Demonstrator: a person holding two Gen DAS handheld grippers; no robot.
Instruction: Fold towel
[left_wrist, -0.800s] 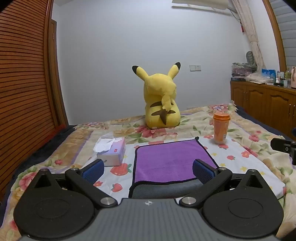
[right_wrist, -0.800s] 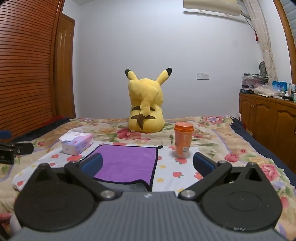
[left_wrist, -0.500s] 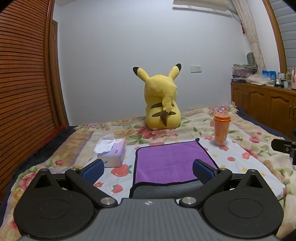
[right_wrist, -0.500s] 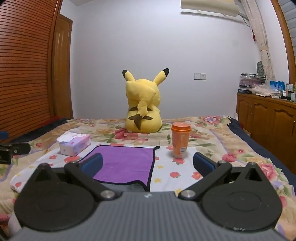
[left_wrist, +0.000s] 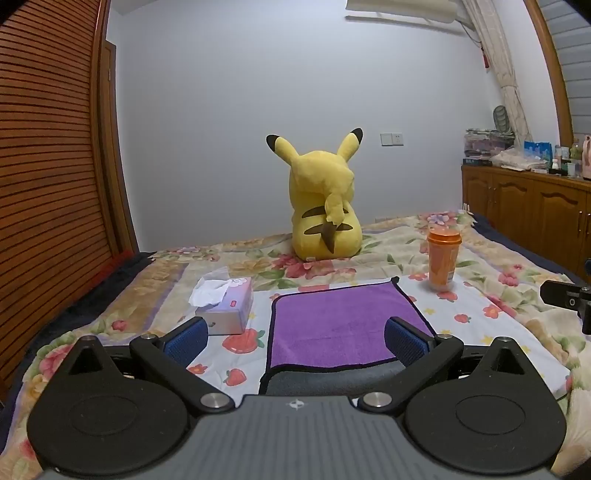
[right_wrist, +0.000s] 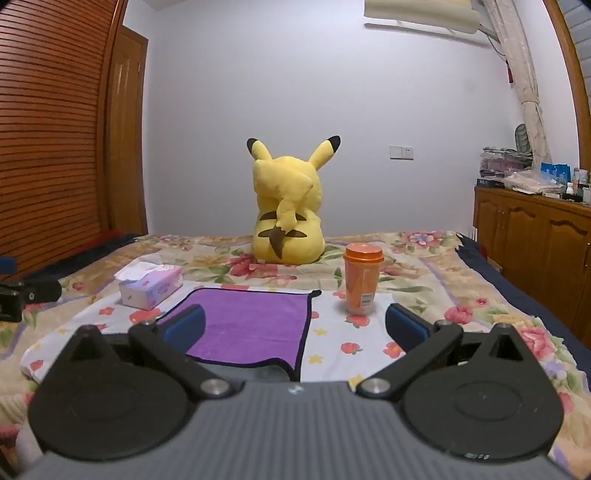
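The purple towel (left_wrist: 343, 325), black-edged, lies flat on the floral bedspread, near edge turned up grey.

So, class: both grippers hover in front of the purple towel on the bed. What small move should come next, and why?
Probably lower both grippers to the towel's near edge, one at each corner. The left gripper and right gripper are both open and hold nothing, and the towel lies flat and unfolded between the tissue box and the orange cup.
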